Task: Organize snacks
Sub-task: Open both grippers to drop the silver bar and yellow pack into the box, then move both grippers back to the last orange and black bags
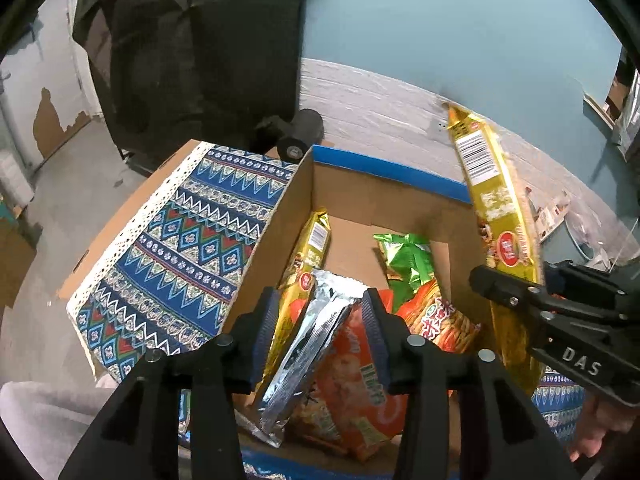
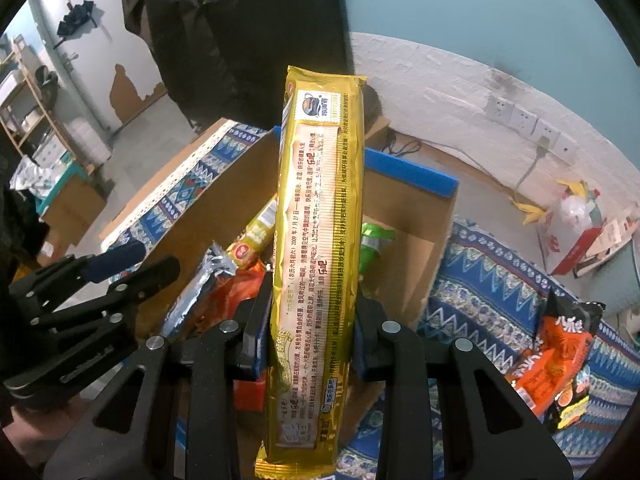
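Note:
A cardboard box (image 1: 384, 168) with a blue rim stands on a patterned blue cloth (image 1: 180, 248). In it lie a gold packet (image 1: 308, 256), a green packet (image 1: 408, 256), an orange cracker packet (image 1: 444, 320) and an orange noodle packet (image 1: 352, 392) with a silver-backed packet (image 1: 316, 336) on it. My left gripper (image 1: 322, 316) hangs over the box, open, with the silver-backed packet between its fingers but not pinched. My right gripper (image 2: 312, 320) is shut on a long gold biscuit packet (image 2: 320, 200), held upright above the box (image 2: 408, 168). The left gripper (image 2: 120, 268) shows at that view's left.
Orange and black snack packets (image 2: 560, 360) lie on the cloth (image 2: 480, 280) to the right of the box. A dark coat (image 1: 200, 40) hangs behind, with a black cylinder (image 1: 300, 136) below it. Wall sockets (image 2: 520, 120) and a red-and-white carton (image 2: 572, 232) sit at the far right.

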{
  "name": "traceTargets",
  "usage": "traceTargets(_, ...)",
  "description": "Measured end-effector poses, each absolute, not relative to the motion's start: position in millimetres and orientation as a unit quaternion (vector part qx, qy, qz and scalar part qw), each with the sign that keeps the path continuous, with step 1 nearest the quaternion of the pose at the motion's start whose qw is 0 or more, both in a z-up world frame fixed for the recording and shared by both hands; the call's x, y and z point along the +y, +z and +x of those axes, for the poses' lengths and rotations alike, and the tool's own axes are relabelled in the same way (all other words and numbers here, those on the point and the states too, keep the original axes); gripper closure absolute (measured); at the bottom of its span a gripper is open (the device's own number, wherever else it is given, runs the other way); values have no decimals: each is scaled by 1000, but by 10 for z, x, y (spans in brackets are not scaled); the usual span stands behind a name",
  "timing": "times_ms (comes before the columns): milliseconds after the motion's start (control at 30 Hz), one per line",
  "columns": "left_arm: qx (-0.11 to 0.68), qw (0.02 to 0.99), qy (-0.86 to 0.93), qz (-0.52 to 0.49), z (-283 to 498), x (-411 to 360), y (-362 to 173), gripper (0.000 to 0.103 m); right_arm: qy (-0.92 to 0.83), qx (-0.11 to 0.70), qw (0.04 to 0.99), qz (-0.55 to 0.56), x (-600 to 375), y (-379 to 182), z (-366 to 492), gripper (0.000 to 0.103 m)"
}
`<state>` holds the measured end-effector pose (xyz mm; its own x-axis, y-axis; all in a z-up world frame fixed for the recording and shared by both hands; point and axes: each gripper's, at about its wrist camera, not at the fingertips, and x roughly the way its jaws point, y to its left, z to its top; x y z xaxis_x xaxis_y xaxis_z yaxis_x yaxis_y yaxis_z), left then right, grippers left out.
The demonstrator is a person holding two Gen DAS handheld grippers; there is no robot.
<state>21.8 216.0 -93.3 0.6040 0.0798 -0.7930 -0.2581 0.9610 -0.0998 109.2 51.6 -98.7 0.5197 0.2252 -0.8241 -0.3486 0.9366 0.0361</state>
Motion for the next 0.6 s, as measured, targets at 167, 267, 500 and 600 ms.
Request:
traceTargets(167,436,888,93,-110,182,2186,-911,59,168,467,866,-63,572,-1044,1112,73)
traceTargets(267,436,888,92,-113,177,2185,-892,59,170,455,873,-52,575,-1008,1108,69)
traceTargets(500,432,891,81,-115,151,2124,-837,55,157,442,882,-52,533,-886,1057,54)
traceTargets(600,428,893,76,-113,148,2057,-782,51,149,441,883,-59,473,-865,1015,48)
